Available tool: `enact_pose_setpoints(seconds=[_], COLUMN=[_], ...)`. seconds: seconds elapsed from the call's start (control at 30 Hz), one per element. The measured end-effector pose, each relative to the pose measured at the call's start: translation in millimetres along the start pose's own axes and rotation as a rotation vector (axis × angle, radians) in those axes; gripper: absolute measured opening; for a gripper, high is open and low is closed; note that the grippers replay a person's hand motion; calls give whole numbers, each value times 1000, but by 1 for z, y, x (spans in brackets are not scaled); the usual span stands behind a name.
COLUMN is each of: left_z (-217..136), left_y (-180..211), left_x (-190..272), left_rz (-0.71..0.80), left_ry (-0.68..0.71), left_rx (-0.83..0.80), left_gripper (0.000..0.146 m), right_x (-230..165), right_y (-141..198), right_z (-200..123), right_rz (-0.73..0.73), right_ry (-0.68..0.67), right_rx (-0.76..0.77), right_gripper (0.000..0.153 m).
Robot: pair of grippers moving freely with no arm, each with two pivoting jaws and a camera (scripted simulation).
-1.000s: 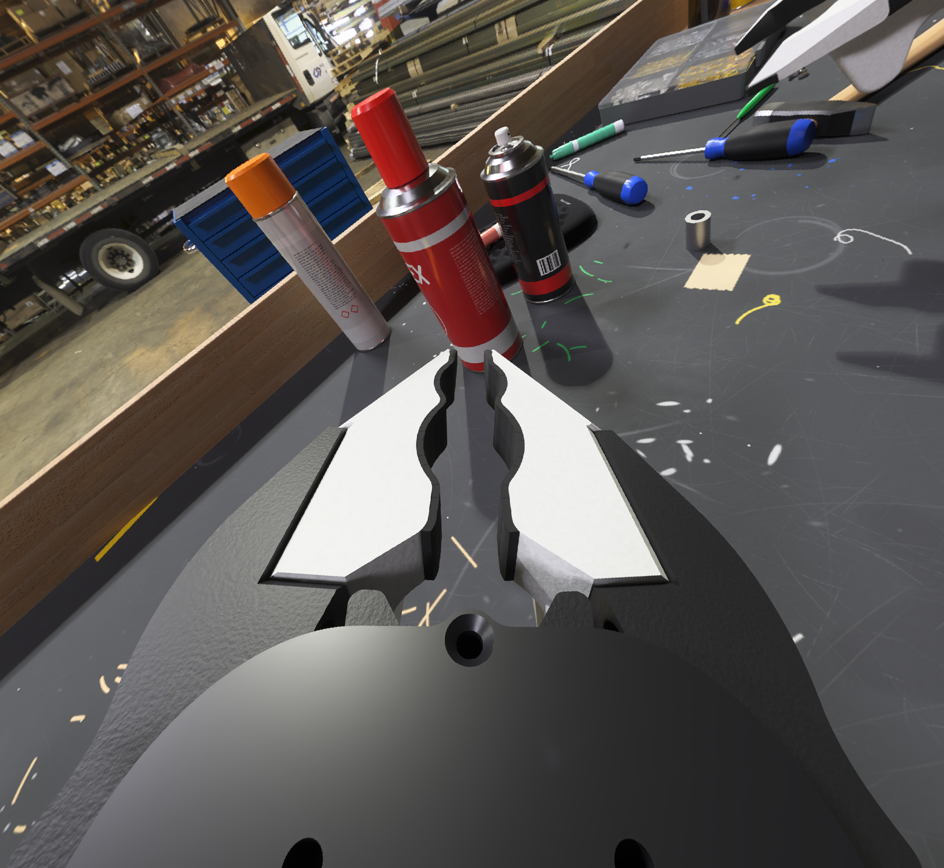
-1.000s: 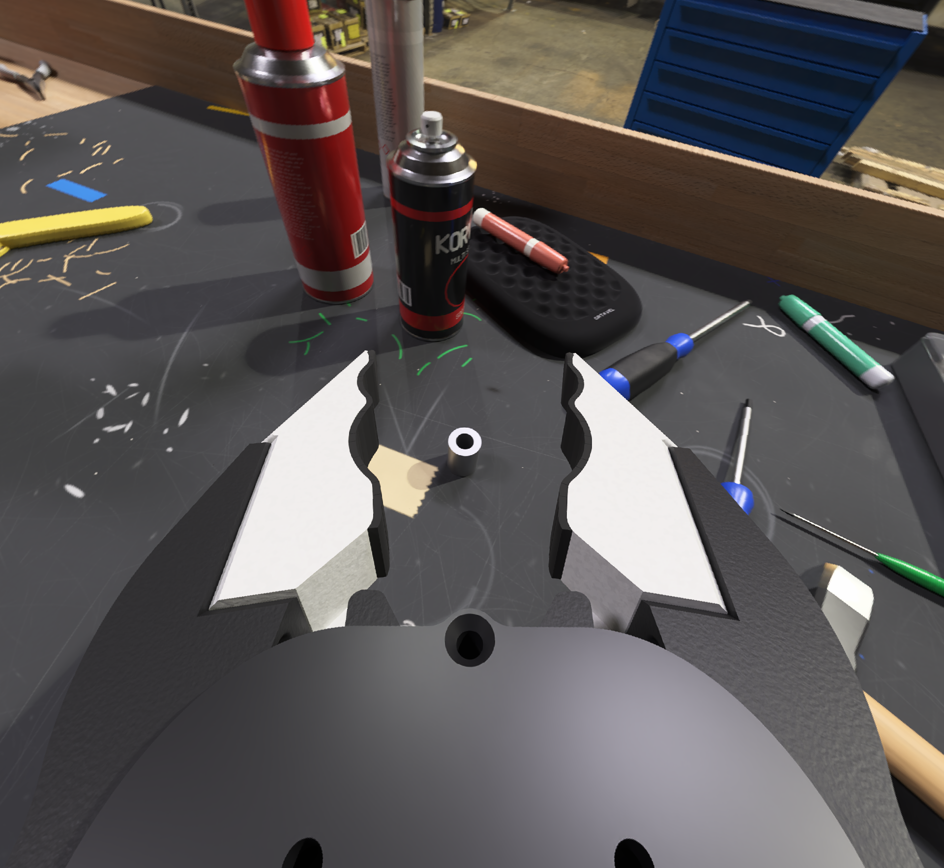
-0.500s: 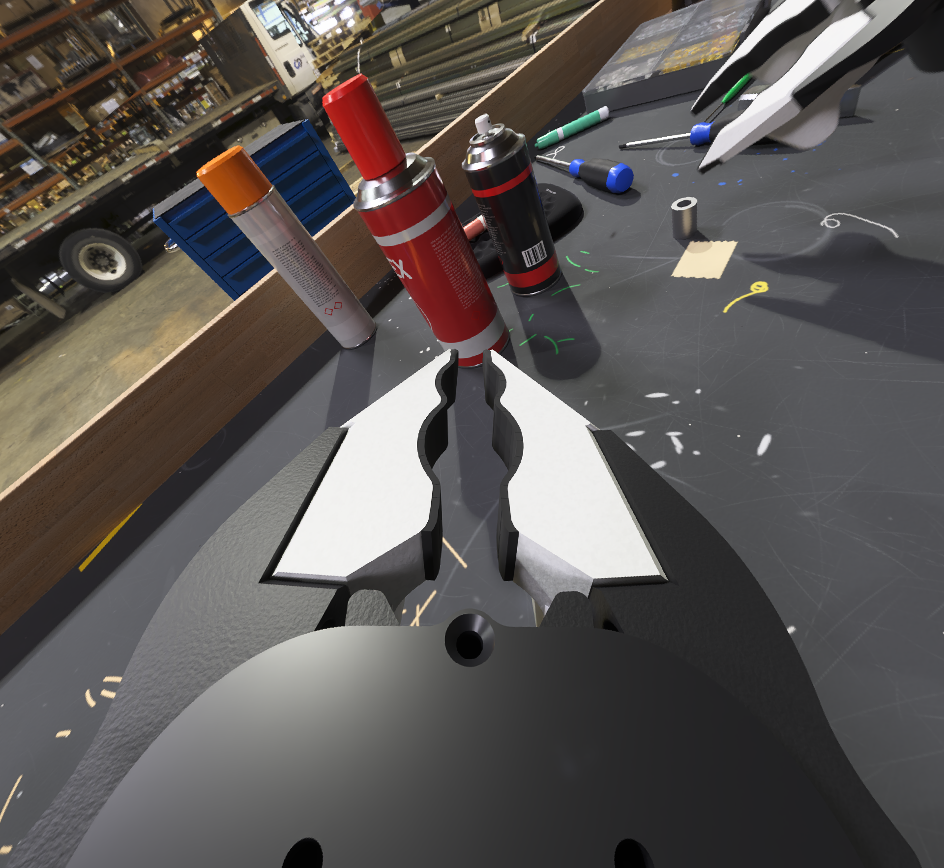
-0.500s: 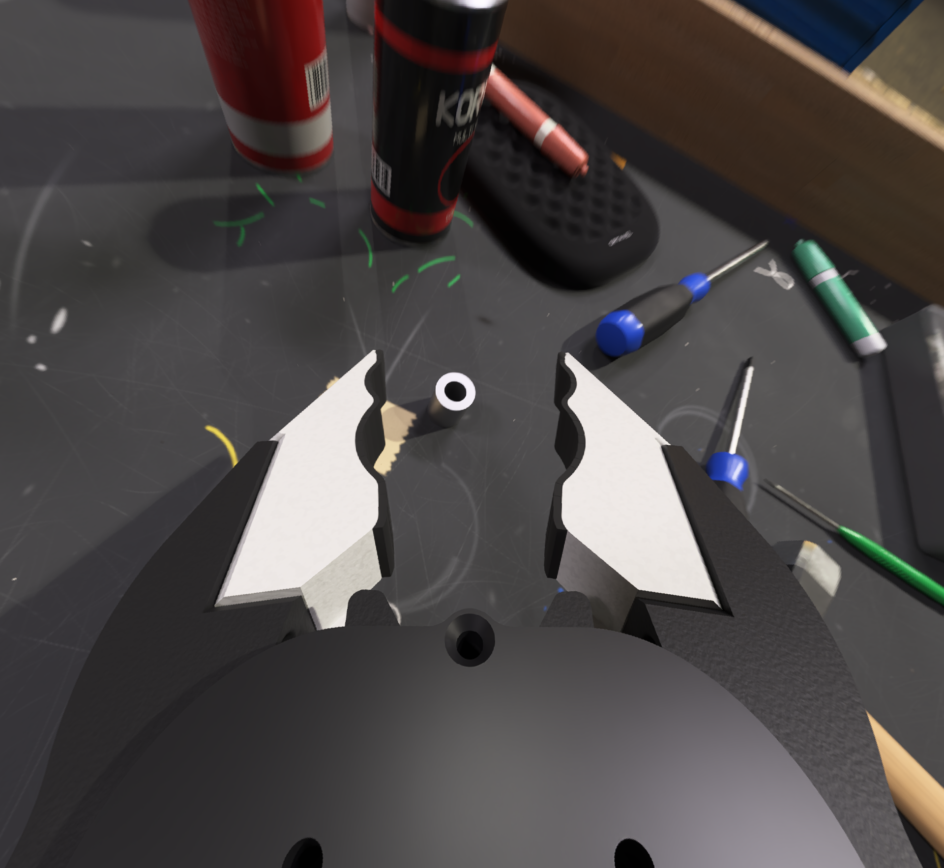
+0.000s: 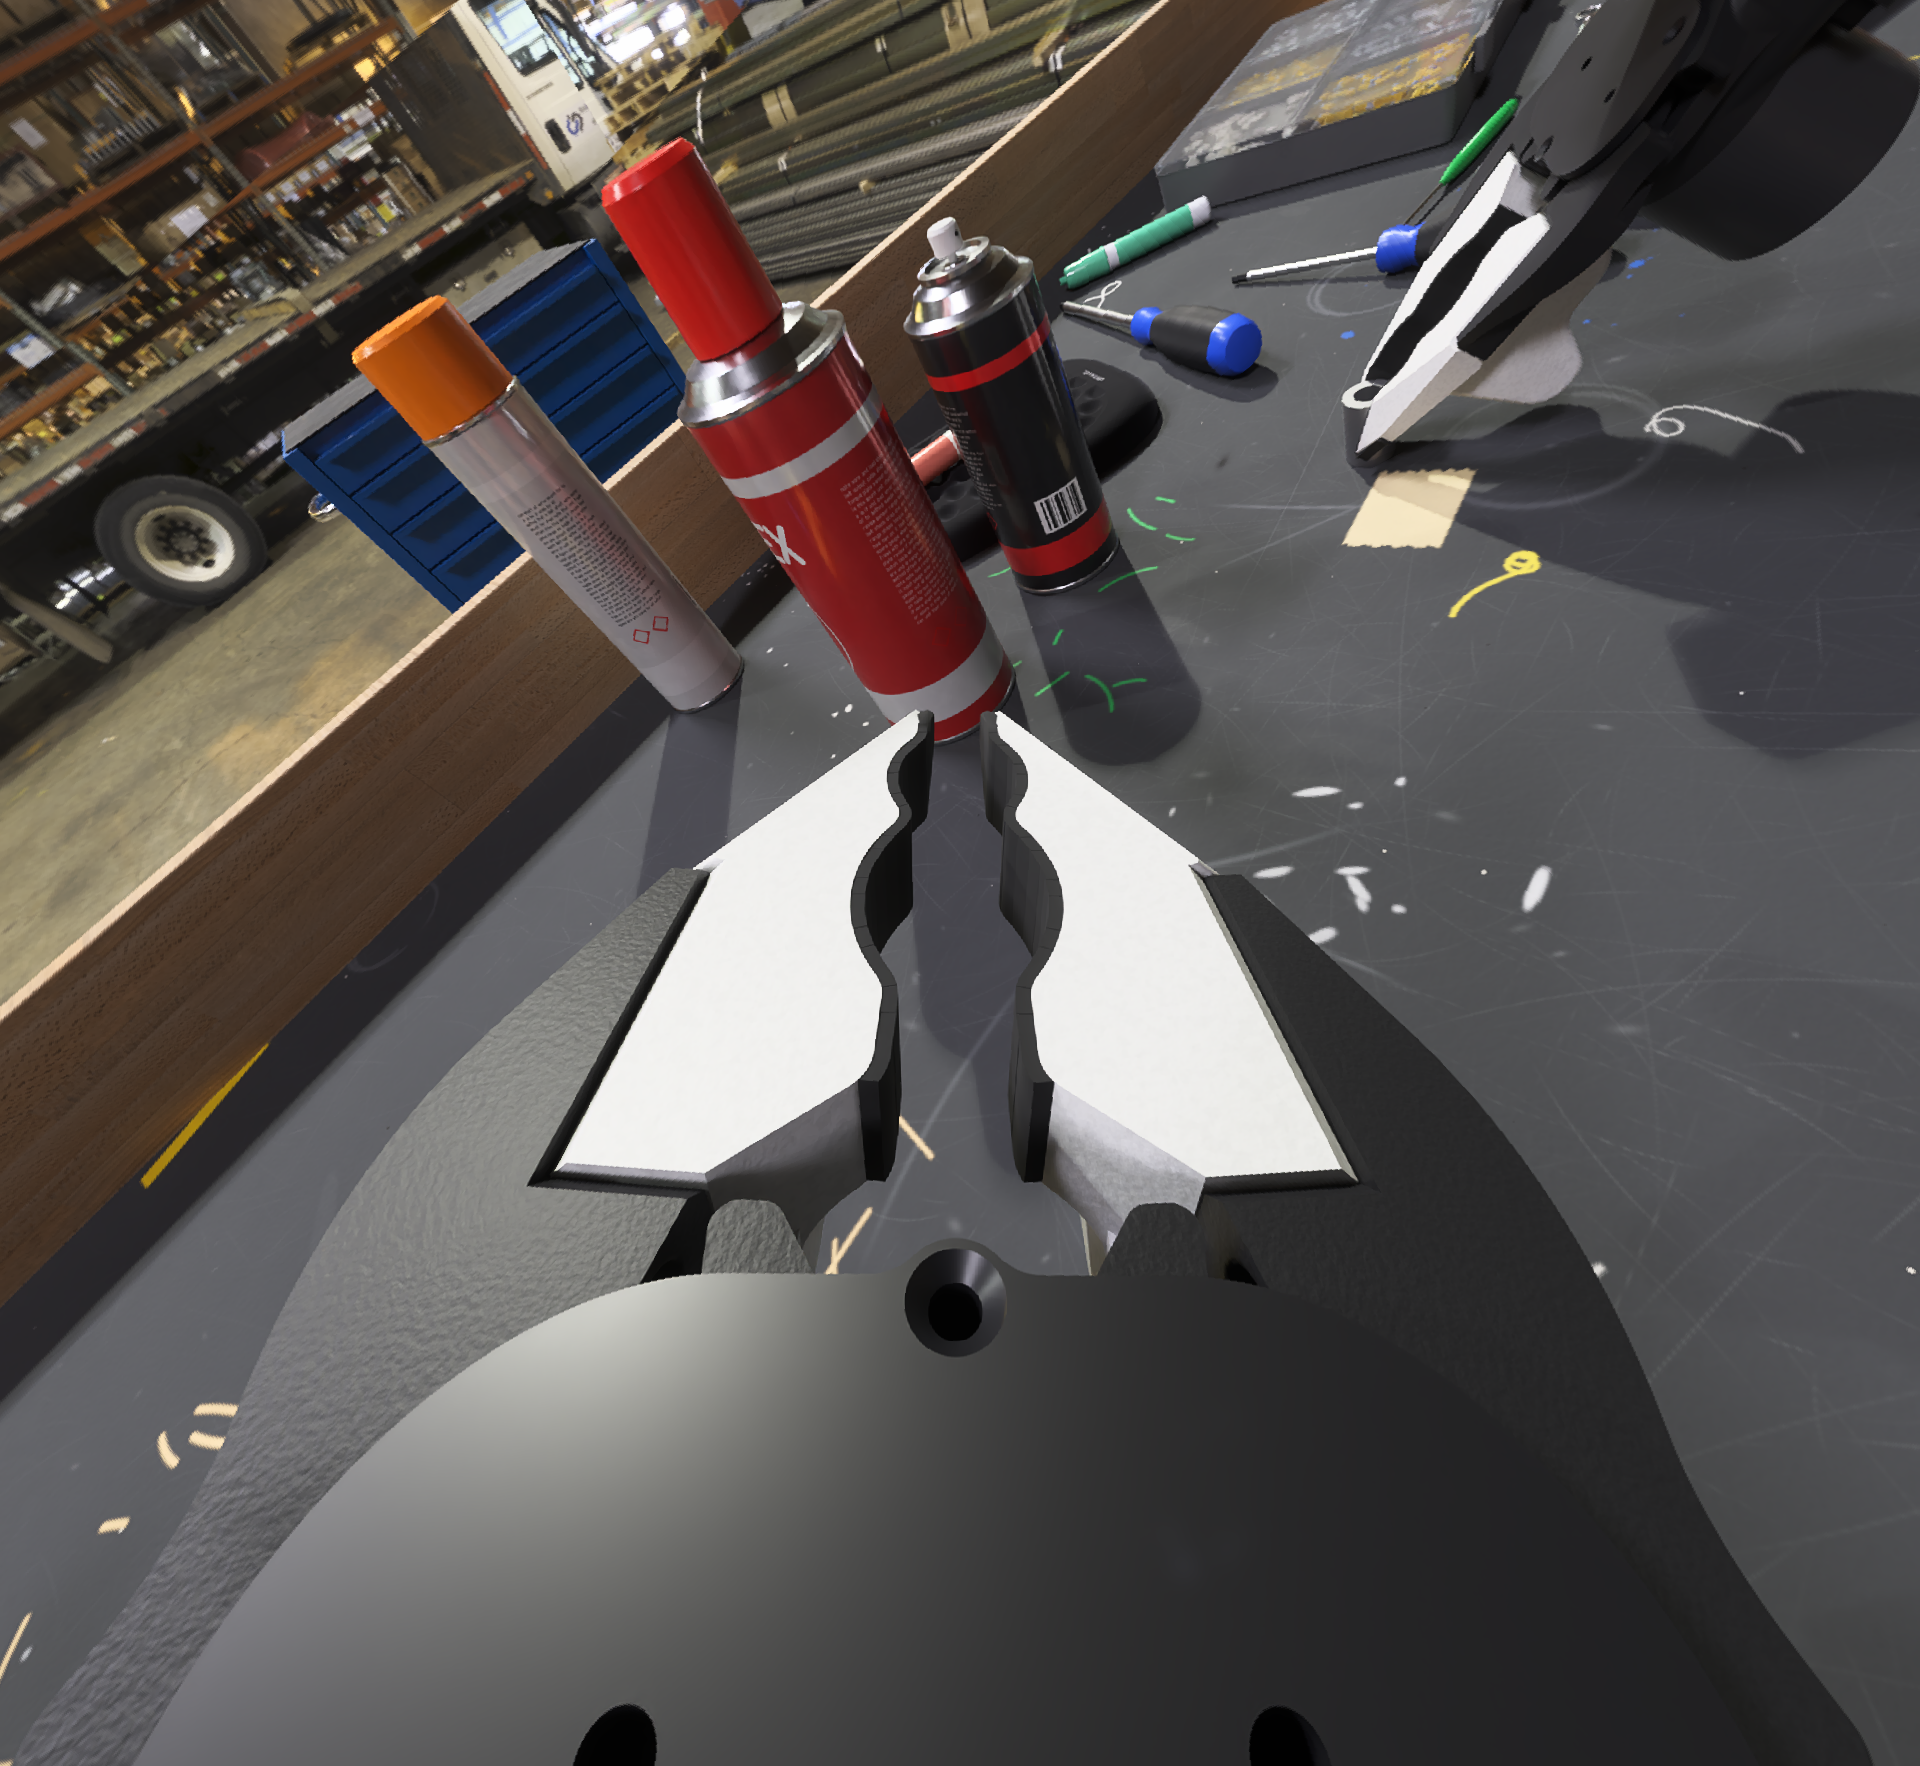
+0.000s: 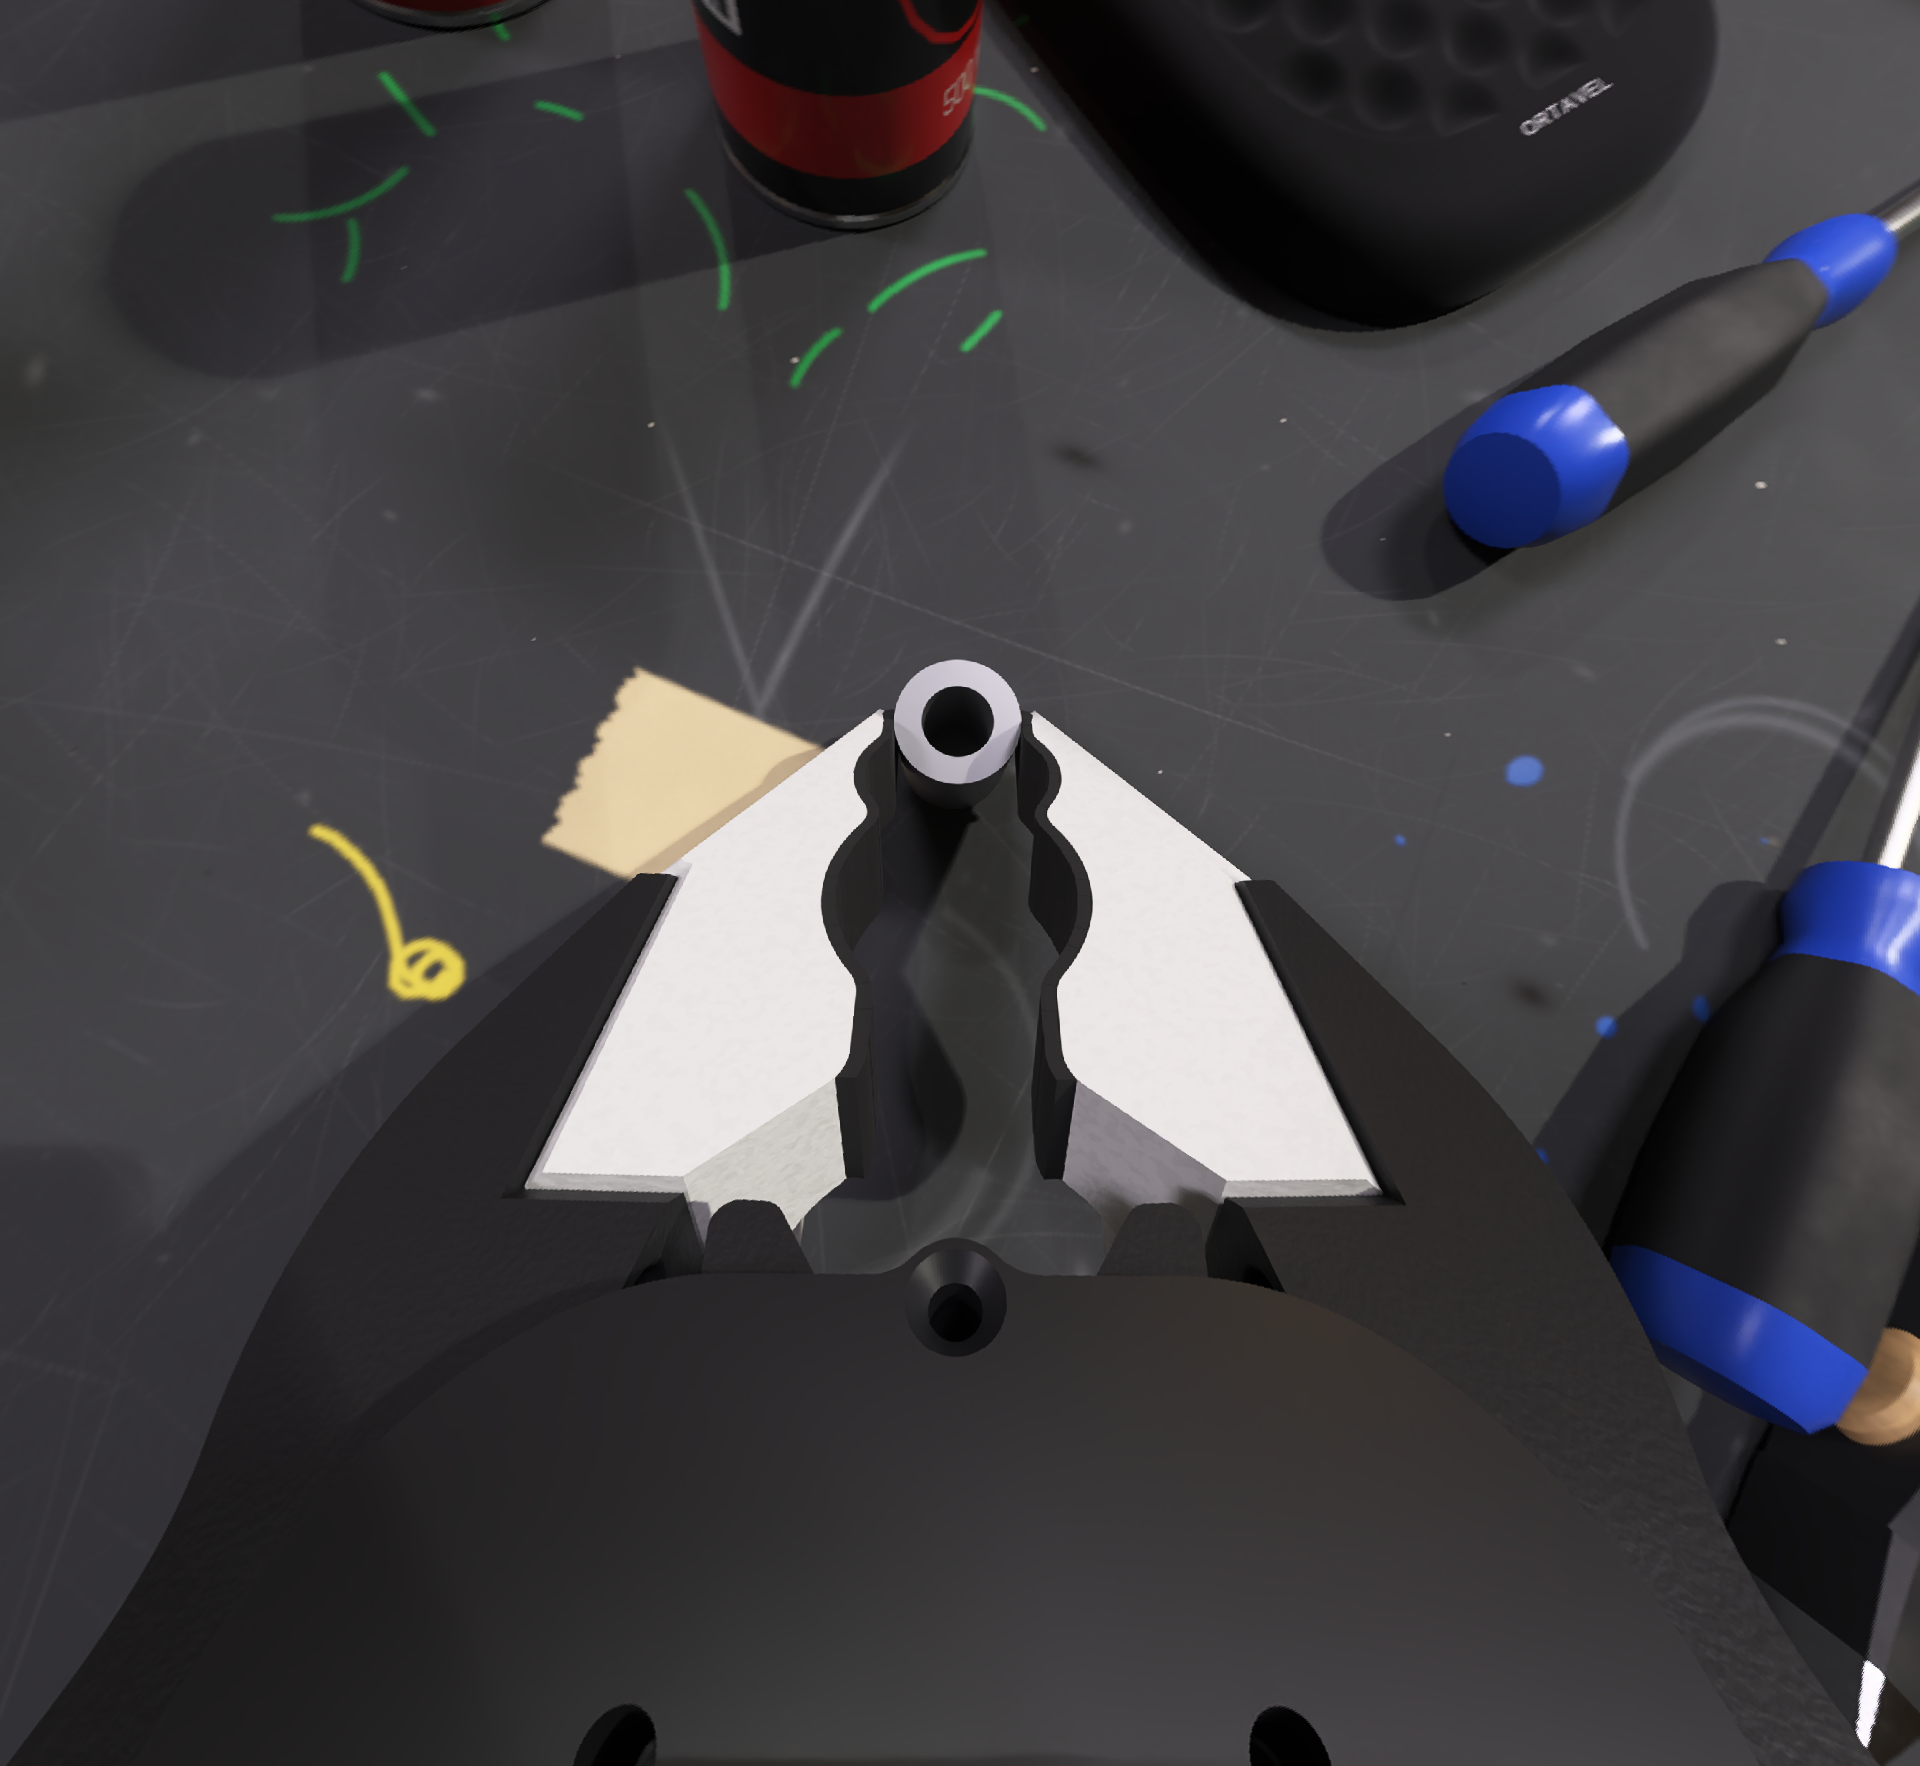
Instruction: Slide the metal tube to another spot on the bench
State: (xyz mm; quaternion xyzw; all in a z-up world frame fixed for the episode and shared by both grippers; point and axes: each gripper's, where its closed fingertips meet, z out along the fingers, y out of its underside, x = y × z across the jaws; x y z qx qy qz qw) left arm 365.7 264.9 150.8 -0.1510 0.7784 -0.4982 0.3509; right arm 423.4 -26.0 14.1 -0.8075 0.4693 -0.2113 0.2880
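The metal tube (image 6: pixel 956 724) is a short silver sleeve standing upright on the dark bench (image 6: pixel 935 521), beside a tan piece of tape (image 6: pixel 665 771). My right gripper (image 6: pixel 956 752) is shut on the tube at the fingertips, pointing steeply down at the bench. In the left wrist view the right gripper (image 5: pixel 1387 428) shows at the far right with its tips on the bench, and only the tube's rim (image 5: pixel 1359 395) peeks out. My left gripper (image 5: pixel 956 729) is shut and empty, low over the bench just in front of the red spray can (image 5: pixel 831 511).
A black spray can (image 5: pixel 1013 428) and a silver can with an orange cap (image 5: pixel 551 490) stand by the wooden rim (image 5: pixel 312 833). A black dimpled pad (image 6: pixel 1351 54), a blue-handled screwdriver (image 6: pixel 1621 407) and a blue-banded tool handle (image 6: pixel 1787 1145) lie near the tube.
My right gripper dropped towards the bench and closed its jaws on the tube, which it straddled open before. My left gripper stayed shut and drifted back slightly.
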Motion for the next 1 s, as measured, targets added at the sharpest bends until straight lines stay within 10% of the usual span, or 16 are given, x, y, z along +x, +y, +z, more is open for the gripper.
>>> enact_pose_setpoints(seconds=[0.43,0.77,1.0], left_z=[3,4,3], left_y=[4,3,2], left_x=[2,4,5], left_rz=[9,12,17], left_ry=[9,13,14], left_rx=[-14,-13,-12], left_gripper=[8,8,8], right_x=[-85,-9,-1], right_y=[19,-31,-16], right_z=[-30,-19,11], right_rz=[-242,-51,-62], right_ry=[-389,-31,-38], right_rx=[-126,147,26], right_gripper=[22,74,69])
